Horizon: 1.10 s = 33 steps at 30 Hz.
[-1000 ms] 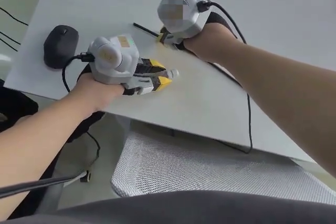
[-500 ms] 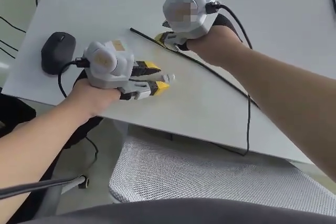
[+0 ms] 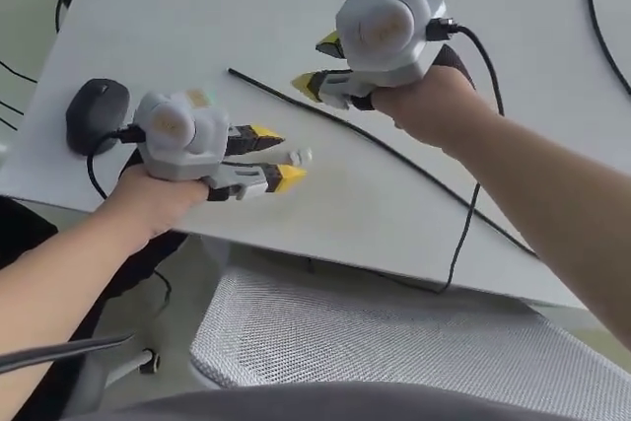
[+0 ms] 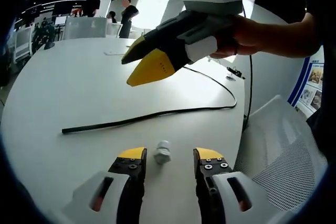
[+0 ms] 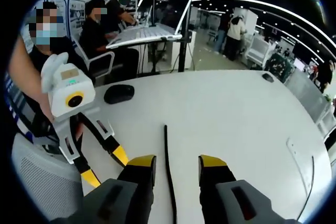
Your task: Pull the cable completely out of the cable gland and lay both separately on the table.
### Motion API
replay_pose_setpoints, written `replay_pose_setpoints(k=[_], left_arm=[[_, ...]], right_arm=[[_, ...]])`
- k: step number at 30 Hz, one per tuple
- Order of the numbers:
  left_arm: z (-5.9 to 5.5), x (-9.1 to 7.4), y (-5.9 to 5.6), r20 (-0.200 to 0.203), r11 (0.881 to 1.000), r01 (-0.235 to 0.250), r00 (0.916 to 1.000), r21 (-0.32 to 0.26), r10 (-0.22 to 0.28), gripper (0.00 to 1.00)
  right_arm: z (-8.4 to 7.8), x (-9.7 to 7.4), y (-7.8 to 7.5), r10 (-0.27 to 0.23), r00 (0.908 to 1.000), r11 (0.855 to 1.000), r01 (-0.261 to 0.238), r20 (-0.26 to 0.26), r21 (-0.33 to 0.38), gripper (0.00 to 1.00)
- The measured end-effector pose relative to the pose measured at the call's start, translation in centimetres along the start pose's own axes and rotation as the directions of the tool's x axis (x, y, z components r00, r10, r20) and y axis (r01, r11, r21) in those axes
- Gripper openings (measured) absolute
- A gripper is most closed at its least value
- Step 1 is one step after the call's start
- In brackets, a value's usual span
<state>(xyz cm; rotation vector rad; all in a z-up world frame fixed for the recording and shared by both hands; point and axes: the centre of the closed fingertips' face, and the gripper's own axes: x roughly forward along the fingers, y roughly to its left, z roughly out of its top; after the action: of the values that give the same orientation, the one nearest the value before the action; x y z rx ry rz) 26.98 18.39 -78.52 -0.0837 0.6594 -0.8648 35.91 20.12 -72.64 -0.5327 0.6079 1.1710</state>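
A small white cable gland [image 4: 162,151] lies on the white table [image 3: 197,17] between the open jaws of my left gripper [image 4: 170,153], touching neither jaw. In the head view the gland [image 3: 296,157] sits just ahead of the left gripper [image 3: 274,155]. The thin black cable [image 3: 375,140] lies stretched out on the table, apart from the gland. My right gripper [image 3: 317,64] hovers open above the cable's far end. In the right gripper view the cable [image 5: 166,140] runs below the gap between that gripper's [image 5: 177,161] jaws, which hold nothing.
A black mouse [image 3: 94,113] sits at the table's left edge. A thicker black lead [image 3: 463,224] from the right gripper drapes over the near edge. A mesh chair seat [image 3: 394,342] stands below the table edge. People sit at desks in the background.
My right gripper has risen off the cable and its jaws stand apart; the cable now lies flat on the table. The left gripper and gland have hardly moved. The head camera has shifted.
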Motion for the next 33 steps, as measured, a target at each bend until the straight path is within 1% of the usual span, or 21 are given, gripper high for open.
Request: replay_pose_setpoints(k=[4, 7, 11, 13, 16, 17, 20, 23, 25, 27, 28, 29, 30, 31, 32, 33], left_arm=[[0.0, -0.4, -0.5, -0.002, 1.0, -0.006, 1.0, -0.003, 0.006, 0.4], [0.0, -0.7, -0.7, -0.004, 1.0, -0.015, 0.9999, -0.014, 0.015, 0.42], [0.3, -1.2, -0.9, 0.006, 0.999, -0.026, 0.9996, -0.021, 0.026, 0.45], [0.5, -1.5, -1.0, 0.009, 0.999, -0.031, 0.9995, -0.021, 0.031, 0.47], [0.8, -2.0, -1.3, 0.014, 0.999, -0.033, 0.9994, -0.026, 0.033, 0.47], [0.9, -2.2, -1.4, 0.016, 0.999, -0.035, 0.9992, -0.026, 0.035, 0.48], [1.5, -2.6, -1.7, 0.03, 0.998, -0.046, 0.9985, -0.031, 0.047, 0.52], [2.0, -3.0, -2.1, 0.035, 0.998, -0.056, 0.9978, -0.031, 0.057, 0.54], [2.5, -3.3, -2.3, 0.046, 0.998, -0.063, 0.9968, -0.028, 0.064, 0.55], [3.1, -3.6, -2.6, 0.062, 0.997, -0.07, 0.9955, -0.031, 0.071, 0.57], [3.3, -3.7, -2.7, 0.069, 0.997, -0.071, 0.9949, -0.035, 0.073, 0.57], [3.5, -3.9, -3.0, 0.074, 0.997, -0.072, 0.9945, -0.035, 0.075, 0.58], [3.6, -4.0, -3.1, 0.074, 0.997, -0.077, 0.9941, -0.03, 0.079, 0.59], [3.7, -4.1, -3.2, 0.076, 0.996, -0.085, 0.9933, -0.027, 0.087, 0.6], [3.8, -4.3, -3.3, 0.08, 0.996, -0.088, 0.9927, -0.029, 0.09, 0.61], [4.0, -4.5, -3.4, 0.086, 0.995, -0.092, 0.9918, -0.035, 0.094, 0.61]], right_arm=[[0.2, -1.7, -0.4, -0.016, 0.9992, 1.0, 0.016, 0.036, 0.01, 0.31], [0.3, -3.0, -0.3, -0.024, 0.9976, 0.999, 0.022, 0.066, 0.03, 0.33], [0.2, -5.4, -0.2, -0.044, 0.9928, 0.998, 0.038, 0.111, 0.059, 0.35], [0.3, -6.7, -0.3, -0.055, 0.9885, 0.996, 0.044, 0.141, 0.08, 0.37], [-0.1, -8.6, -0.2, -0.066, 0.9833, 0.992, 0.046, 0.17, 0.117, 0.4], [-0.1, -8.8, -0.2, -0.066, 0.9827, 0.992, 0.046, 0.173, 0.118, 0.41], [-0.7, -10.5, 0.1, -0.071, 0.9775, 0.988, 0.042, 0.198, 0.15, 0.46], [-1.8, -12.2, 0.5, -0.079, 0.9756, 0.984, 0.044, 0.205, 0.171, 0.48], [-2.3, -13.1, 0.7, -0.09, 0.9723, 0.982, 0.05, 0.216, 0.183, 0.51], [-2.8, -14.1, 0.9, -0.098, 0.9659, 0.972, 0.042, 0.24, 0.229, 0.53], [-3.1, -14.7, 1.0, -0.109, 0.9593, 0.958, 0.032, 0.261, 0.284, 0.55], [-3.2, -15.1, 0.9, -0.119, 0.955, 0.954, 0.035, 0.272, 0.297, 0.57], [-3.8, -15.6, 0.9, -0.126, 0.9536, 0.956, 0.043, 0.273, 0.291, 0.58], [-4.1, -15.8, 0.9, -0.132, 0.9524, 0.954, 0.046, 0.275, 0.297, 0.59], [-4.6, -16.2, 0.9, -0.145, 0.95, 0.945, 0.05, 0.276, 0.324, 0.6], [-4.8, -16.4, 0.9, -0.149, 0.9483, 0.939, 0.047, 0.28, 0.341, 0.6]])
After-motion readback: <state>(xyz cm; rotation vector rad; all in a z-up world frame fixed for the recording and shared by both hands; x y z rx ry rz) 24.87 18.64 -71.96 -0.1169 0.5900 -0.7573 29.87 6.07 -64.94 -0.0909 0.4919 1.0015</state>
